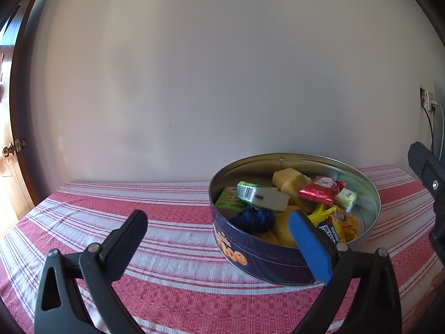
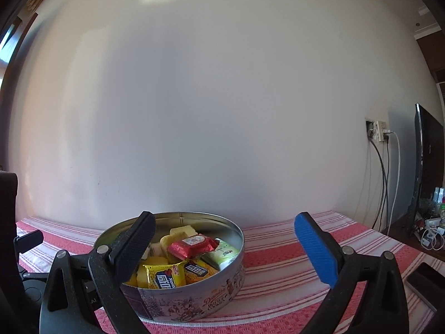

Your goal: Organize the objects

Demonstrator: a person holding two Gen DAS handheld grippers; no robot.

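Observation:
A round blue cookie tin point(image 1: 267, 261) stands open on a red and white striped tablecloth point(image 1: 172, 228). It holds a red packet point(image 1: 318, 190), yellow packets point(image 1: 340, 224), a green and white box point(image 1: 261, 196), pale yellow blocks point(image 1: 289, 179) and a dark blue bundle point(image 1: 254, 218). My left gripper point(image 1: 219, 226) is open and empty, its blue finger in front of the tin's near rim. In the right wrist view the tin point(image 2: 194, 300) sits low left with the red packet point(image 2: 193, 246) on top. My right gripper point(image 2: 225, 238) is open and empty, its black finger overlapping the tin's left side.
A plain wall rises behind the table. A wall socket point(image 2: 379, 132) with hanging cables is at right, beside a dark screen point(image 2: 425, 167) and clutter. A dark phone point(image 2: 425, 284) lies at the table's right edge. A wooden door point(image 1: 11, 150) stands at far left.

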